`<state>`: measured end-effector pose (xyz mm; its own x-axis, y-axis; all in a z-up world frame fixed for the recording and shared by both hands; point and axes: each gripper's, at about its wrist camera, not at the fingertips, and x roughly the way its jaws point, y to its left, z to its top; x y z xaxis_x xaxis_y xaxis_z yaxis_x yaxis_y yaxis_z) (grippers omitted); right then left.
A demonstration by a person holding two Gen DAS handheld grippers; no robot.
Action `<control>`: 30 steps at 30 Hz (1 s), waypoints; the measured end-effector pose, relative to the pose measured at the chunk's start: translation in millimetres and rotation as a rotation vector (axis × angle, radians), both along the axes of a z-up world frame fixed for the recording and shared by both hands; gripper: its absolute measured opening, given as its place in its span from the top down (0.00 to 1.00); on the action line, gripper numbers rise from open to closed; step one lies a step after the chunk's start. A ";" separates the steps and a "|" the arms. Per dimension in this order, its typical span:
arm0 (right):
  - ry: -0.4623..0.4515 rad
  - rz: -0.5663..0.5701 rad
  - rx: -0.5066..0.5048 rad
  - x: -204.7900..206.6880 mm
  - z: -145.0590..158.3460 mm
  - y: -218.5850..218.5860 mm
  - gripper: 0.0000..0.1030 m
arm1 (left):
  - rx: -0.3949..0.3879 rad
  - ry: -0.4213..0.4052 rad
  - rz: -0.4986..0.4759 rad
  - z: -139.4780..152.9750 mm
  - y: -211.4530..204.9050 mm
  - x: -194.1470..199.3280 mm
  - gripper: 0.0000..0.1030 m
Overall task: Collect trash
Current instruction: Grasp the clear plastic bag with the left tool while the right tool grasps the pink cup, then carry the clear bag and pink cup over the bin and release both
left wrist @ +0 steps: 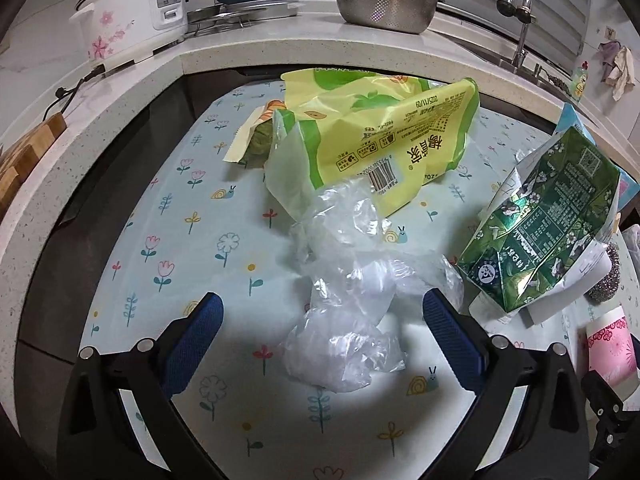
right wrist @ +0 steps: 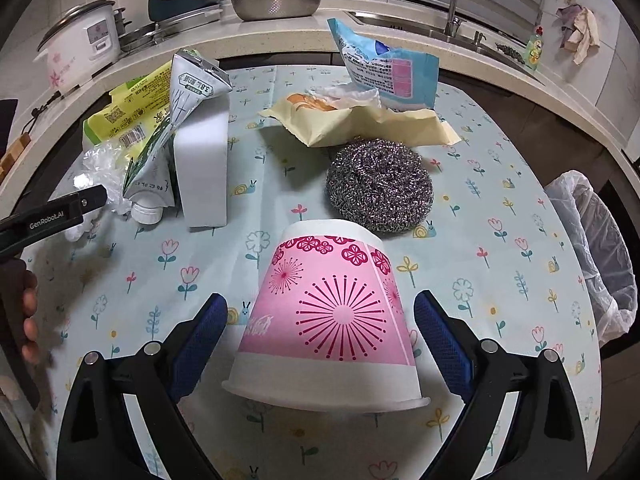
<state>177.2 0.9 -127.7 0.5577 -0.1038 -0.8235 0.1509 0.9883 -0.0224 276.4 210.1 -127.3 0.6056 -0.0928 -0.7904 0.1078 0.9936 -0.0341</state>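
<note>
Closest to me, the pink paper cup (right wrist: 332, 316) lies tipped over on the desk (right wrist: 500, 200), between the wide-spread fingers of my right tool (right wrist: 320, 336), untouched. Behind the cup sits a steel scourer (right wrist: 380, 184). My left tool (left wrist: 322, 320) gapes wide around crumpled clear plastic (left wrist: 344, 312).

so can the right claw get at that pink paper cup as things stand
Probably yes. The right claw is open, and the pink paper cup, upside down on the flowered tablecloth, already sits between its fingers with a gap on each side. The steel scourer lies beyond the cup, out of the way.
</note>
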 end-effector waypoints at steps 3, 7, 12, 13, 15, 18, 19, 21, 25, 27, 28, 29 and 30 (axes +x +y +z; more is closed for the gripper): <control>-0.001 -0.005 0.026 -0.4 -0.6 -2.8 0.20 | -0.016 -0.006 -0.017 0.3 -2.3 0.0 0.19; 0.002 -0.012 0.056 -1.7 -0.3 -8.4 0.32 | -0.039 0.030 -0.036 -2.5 -4.7 -0.1 0.50; -0.021 -0.020 0.076 -9.3 5.7 -13.0 0.34 | -0.051 0.026 -0.037 2.5 -6.5 -10.8 0.68; -0.026 -0.021 0.081 -11.2 7.6 -14.0 0.34 | -0.050 0.020 -0.036 4.7 -7.1 -13.2 0.68; -0.038 -0.023 0.085 -15.1 11.7 -16.2 0.34 | -0.052 0.008 -0.040 10.5 -9.2 -20.2 0.68; -0.061 -0.027 0.088 -21.4 20.2 -19.8 0.34 | -0.065 -0.008 -0.046 21.4 -12.7 -32.0 0.69; -0.069 -0.029 0.089 -23.7 23.9 -21.2 0.34 | -0.069 -0.016 -0.048 25.7 -14.4 -36.6 0.69; -0.087 -0.032 0.089 -28.2 31.7 -24.9 0.34 | -0.079 -0.028 -0.055 34.5 -18.8 -44.7 0.69; -0.126 -0.042 0.089 -38.6 48.2 -35.1 0.34 | -0.095 -0.060 -0.082 54.4 -31.4 -62.5 0.69; -0.146 -0.049 0.089 -44.2 56.6 -41.3 0.34 | -0.101 -0.076 -0.100 64.6 -40.8 -71.5 0.69; -0.157 -0.054 0.089 -47.9 60.1 -44.6 0.34 | -0.105 -0.085 -0.113 69.9 -46.7 -76.7 0.69; -0.165 -0.058 0.089 -50.6 64.2 -47.5 0.34 | -0.107 -0.091 -0.122 73.8 -52.0 -80.9 0.69; -0.175 -0.063 0.089 -53.9 68.0 -51.0 0.34 | -0.110 -0.098 -0.137 78.7 -59.6 -85.6 0.69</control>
<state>123.3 -50.1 -59.7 0.6879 -0.0744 -0.7220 0.2063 0.9737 0.0963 190.8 150.5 -48.6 0.6549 -0.2623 -0.7087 0.2498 0.9603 -0.1245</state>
